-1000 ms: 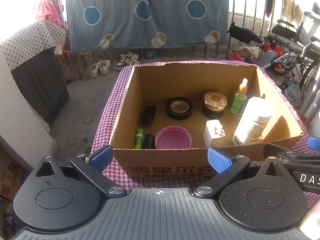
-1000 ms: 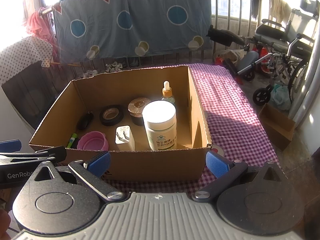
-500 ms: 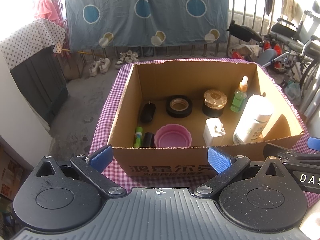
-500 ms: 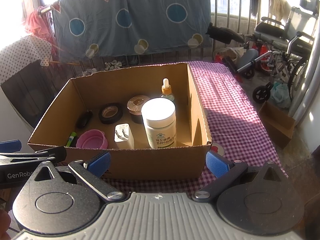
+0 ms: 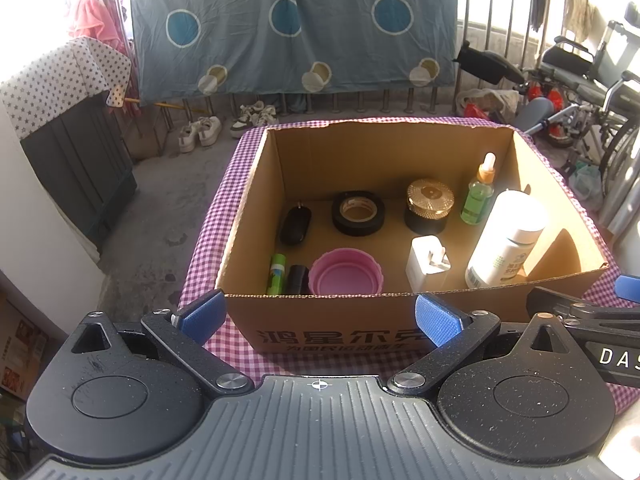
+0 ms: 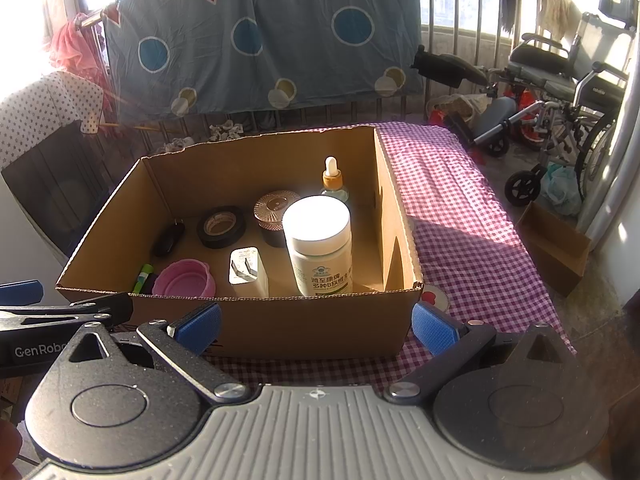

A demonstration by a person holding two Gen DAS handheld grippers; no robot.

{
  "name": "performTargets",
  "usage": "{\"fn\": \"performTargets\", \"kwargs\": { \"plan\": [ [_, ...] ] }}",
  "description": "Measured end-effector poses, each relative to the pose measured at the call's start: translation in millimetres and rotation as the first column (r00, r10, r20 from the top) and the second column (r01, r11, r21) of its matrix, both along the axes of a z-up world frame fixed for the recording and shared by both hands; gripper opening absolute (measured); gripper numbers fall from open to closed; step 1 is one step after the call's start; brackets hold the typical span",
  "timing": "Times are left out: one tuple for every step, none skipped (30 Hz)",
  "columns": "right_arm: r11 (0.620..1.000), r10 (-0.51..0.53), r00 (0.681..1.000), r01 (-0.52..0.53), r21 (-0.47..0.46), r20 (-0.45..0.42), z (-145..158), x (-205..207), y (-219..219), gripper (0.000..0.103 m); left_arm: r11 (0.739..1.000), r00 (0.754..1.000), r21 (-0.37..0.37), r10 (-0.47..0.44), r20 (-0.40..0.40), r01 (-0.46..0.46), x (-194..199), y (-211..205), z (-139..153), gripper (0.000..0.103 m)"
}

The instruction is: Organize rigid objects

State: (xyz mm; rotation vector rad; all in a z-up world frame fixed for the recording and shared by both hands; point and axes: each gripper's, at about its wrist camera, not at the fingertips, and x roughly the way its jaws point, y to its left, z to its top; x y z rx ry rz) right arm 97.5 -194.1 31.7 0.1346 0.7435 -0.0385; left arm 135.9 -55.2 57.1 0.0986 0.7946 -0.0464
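Left tongs (image 5: 320,316) spread wide, empty, right tongs (image 6: 316,322) likewise, before cardboard box (image 5: 340,320)

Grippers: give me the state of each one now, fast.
Left gripper: open, holding nothing.
Right gripper: open, holding nothing.

Green tube (image 5: 276,274) and black cylinder (image 5: 297,279) — lower ends hidden behind the cardboard box's (image 5: 332,322) near wall.
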Motion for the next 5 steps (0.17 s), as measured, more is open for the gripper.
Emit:
{"fn": "performTargets", "kwargs": {
  "plan": [
    [1.000, 0.000, 1.000, 0.000, 0.001, 0.000, 0.0, 0.0, -0.1, 0.103, 1.000, 1.000, -0.001, 0.000, -0.001, 0.000, -0.1, -0.3, 0.2, 0.101],
    [1.000, 0.000, 1.000, 0.000, 0.001, 0.000, 0.0, 0.0, -0.1, 0.103, 1.000, 1.000, -0.001, 0.000, -0.001, 0.000, -0.1, -0.2, 0.1, 0.101],
    [1.000, -0.001, 1.000, 0.001, 0.001, 0.000, 0.1, -0.1, 0.0, 0.103, 1.000, 1.000, -0.001, 0.000, 0.000, 0.000, -0.1, -0.4, 0.3, 0.101],
    [1.000, -0.001, 1.000, 0.001, 0.001, 0.000, 0.5, -0.3, 0.1, 0.103, 1.000, 1.000, 0.000, 0.000, 0.000, 0.000, -0.1, -0.2, 0.1, 0.101],
    [1.000, -0.001, 1.000, 0.001, 0.001, 0.000, 0.5, -0.2, 0.1, 0.103, 1.000, 1.000, 0.001, 0.000, 0.000, 0.000, 0.0, -0.2, 0.0, 0.101]
  ]
}}
